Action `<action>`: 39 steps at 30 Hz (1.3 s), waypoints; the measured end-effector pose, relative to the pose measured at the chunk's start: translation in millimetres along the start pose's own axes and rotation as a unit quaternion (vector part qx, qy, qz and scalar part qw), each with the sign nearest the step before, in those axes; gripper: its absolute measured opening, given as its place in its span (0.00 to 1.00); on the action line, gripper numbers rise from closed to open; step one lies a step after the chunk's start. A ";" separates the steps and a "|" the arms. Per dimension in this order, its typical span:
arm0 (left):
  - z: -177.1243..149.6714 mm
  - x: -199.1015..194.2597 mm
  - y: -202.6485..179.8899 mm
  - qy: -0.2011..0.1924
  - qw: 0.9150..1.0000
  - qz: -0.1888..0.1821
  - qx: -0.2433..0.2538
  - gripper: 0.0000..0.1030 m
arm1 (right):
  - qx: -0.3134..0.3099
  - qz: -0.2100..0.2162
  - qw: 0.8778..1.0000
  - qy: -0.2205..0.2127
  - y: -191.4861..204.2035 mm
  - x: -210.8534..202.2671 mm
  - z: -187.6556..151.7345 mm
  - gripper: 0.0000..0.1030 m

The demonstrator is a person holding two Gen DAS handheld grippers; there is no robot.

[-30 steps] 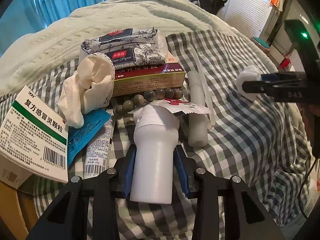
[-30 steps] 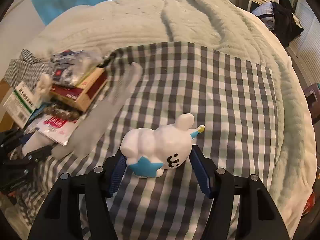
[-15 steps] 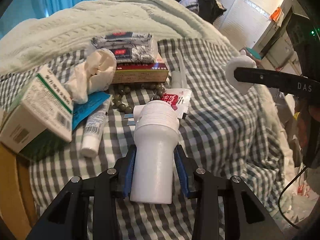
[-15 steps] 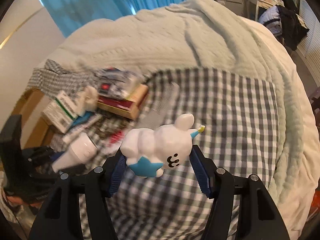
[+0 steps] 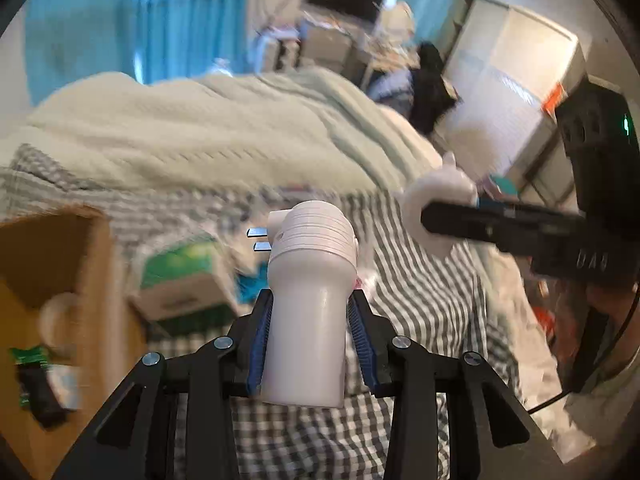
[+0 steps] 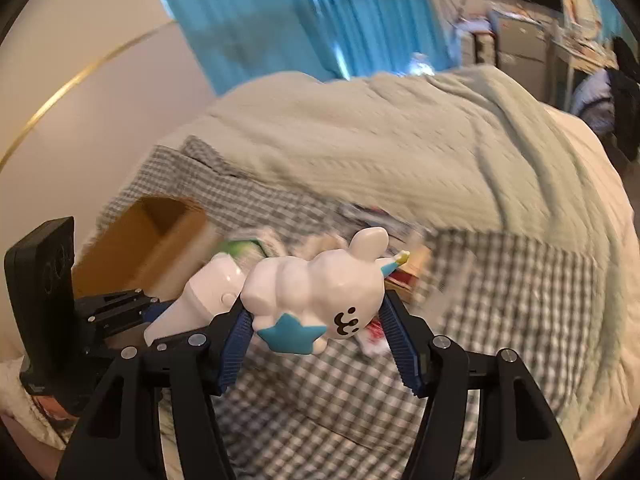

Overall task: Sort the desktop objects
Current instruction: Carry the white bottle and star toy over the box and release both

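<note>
Between the blue pads of our left gripper (image 5: 308, 340), in the left wrist view, sits a white plug-in device (image 5: 310, 300), clamped round its narrow body with its ribbed head and two metal prongs pointing away from us; the jaws are closed partway, pressing on both sides. It is lifted clear above the checked cloth (image 5: 432, 312) spread on the bed. Below and to the left we see an open cardboard box (image 5: 60, 264) with a few blurred items inside, and just beside it a green-and-white carton (image 5: 184, 280). To the right our right gripper (image 5: 436, 222) crosses the view, holding a white figurine (image 5: 438, 192). From the right wrist view, that gripper (image 6: 316, 320) stands moderately wide, its pads gripping the white figurine (image 6: 320, 288) on either flank; the toy lies on its side with a blue star and a small black face toward us, held above the checked cloth (image 6: 520, 300). At left the left gripper (image 6: 160, 312) carries the white plug-in device (image 6: 208, 292) near the cardboard box (image 6: 152, 240). A pale green blanket (image 6: 400, 140) covers the bed behind.
</note>
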State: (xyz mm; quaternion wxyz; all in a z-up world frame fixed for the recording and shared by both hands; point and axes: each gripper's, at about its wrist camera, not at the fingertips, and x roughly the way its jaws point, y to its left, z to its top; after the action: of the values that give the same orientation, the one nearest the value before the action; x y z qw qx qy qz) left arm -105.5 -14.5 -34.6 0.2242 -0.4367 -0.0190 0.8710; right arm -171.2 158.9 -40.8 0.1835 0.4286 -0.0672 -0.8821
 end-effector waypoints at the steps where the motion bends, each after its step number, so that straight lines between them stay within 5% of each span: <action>1: 3.7 -13.3 9.3 -0.014 1.000 0.006 -0.010 0.37 | -0.010 0.009 1.000 -0.006 13.3 -0.4 7.0 0.60; 7: 6.8 -65.3 72.7 -0.054 0.993 0.084 -0.066 0.37 | -0.053 0.073 0.996 -0.014 79.4 12.2 31.6 0.60; 14: -31.6 -84.1 149.2 -0.028 0.976 0.160 -0.145 0.37 | -0.115 0.152 0.982 0.014 173.8 52.1 37.5 0.60; 23: -68.6 -92.1 195.6 -0.005 0.960 0.199 -0.198 0.38 | -0.171 0.165 0.970 0.054 233.3 84.3 20.2 0.61; 25: -68.8 -93.9 196.8 -0.002 0.955 0.212 -0.207 0.47 | -0.173 0.168 0.969 0.060 235.0 86.2 15.4 0.62; 26: -69.5 -94.9 197.1 0.000 0.953 0.218 -0.210 0.62 | -0.171 0.172 0.968 0.061 235.0 86.7 14.8 0.69; 29: -67.5 -102.8 197.4 -0.008 0.948 0.234 -0.216 0.79 | -0.161 0.178 0.970 0.048 226.6 80.2 18.8 0.82; 34: -60.3 -109.6 187.1 -0.015 0.947 0.243 -0.211 0.81 | -0.139 0.129 0.982 0.008 190.6 54.8 32.6 0.82; 39: -45.6 -105.4 162.8 -0.020 0.955 0.221 -0.197 0.81 | -0.075 0.064 0.995 -0.020 127.4 28.7 42.8 0.82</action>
State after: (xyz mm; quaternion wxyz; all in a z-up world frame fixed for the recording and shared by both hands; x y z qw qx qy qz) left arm -76.7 -211.2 -20.8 -0.0648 -0.4480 -0.0982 0.8863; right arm -186.9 28.7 0.0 0.2699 0.3906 -0.0324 -0.8795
